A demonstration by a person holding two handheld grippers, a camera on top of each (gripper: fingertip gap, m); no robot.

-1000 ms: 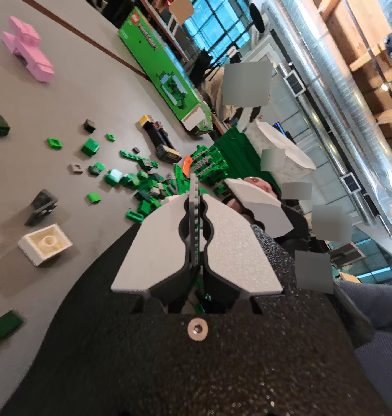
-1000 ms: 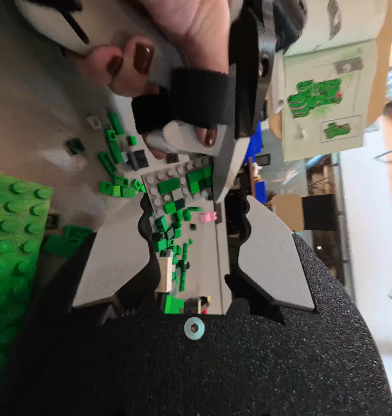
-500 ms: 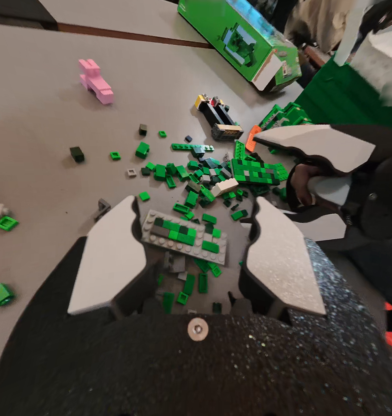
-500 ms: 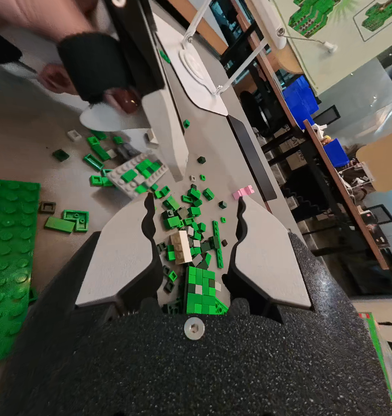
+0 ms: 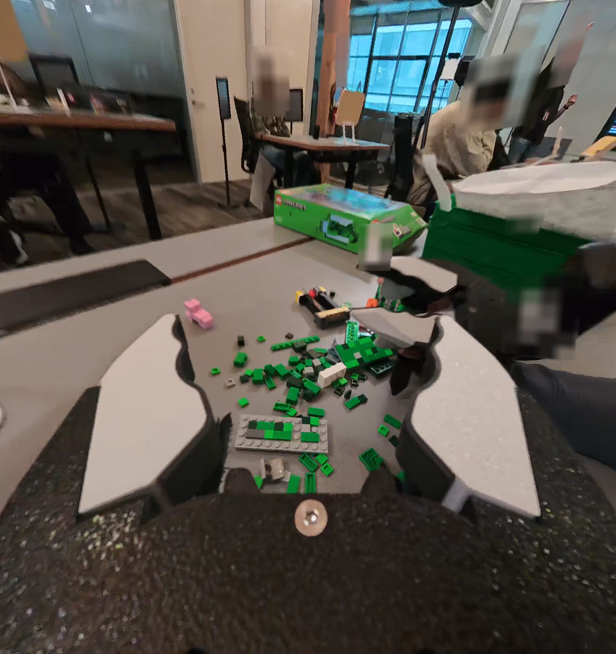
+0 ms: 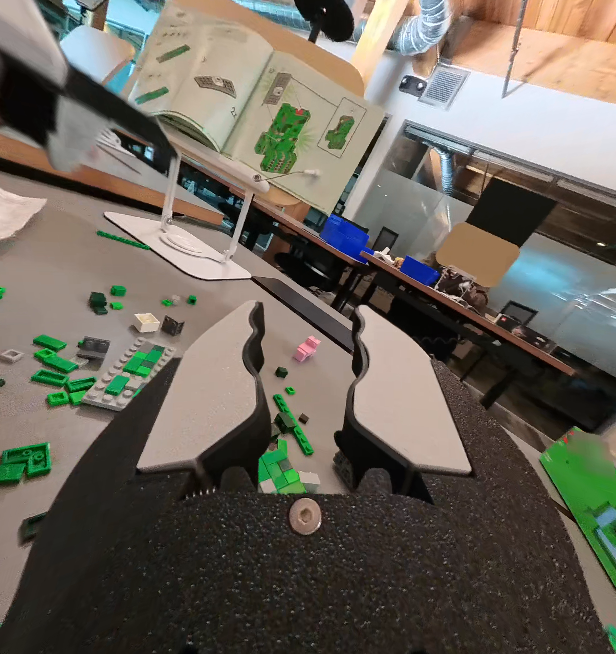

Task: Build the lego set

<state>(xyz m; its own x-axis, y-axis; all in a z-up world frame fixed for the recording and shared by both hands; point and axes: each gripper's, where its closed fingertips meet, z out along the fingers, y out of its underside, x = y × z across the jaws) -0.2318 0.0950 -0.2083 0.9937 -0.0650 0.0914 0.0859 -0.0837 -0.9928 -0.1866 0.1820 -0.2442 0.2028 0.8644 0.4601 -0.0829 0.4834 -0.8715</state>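
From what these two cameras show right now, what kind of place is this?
Probably an open office or shared workshop. Long desks with blue bins stand behind the grey table, glass partition walls and a large window close the room, and a seated person works nearby.

Left gripper (image 5: 308, 357) with fingers spread wide, nothing between them, tilted down, right gripper (image 6: 308, 331) with fingers parted, a clear gap between them and nothing held, angled low, its fingers (image 5: 387, 327) showing ahead of the left gripper's right finger
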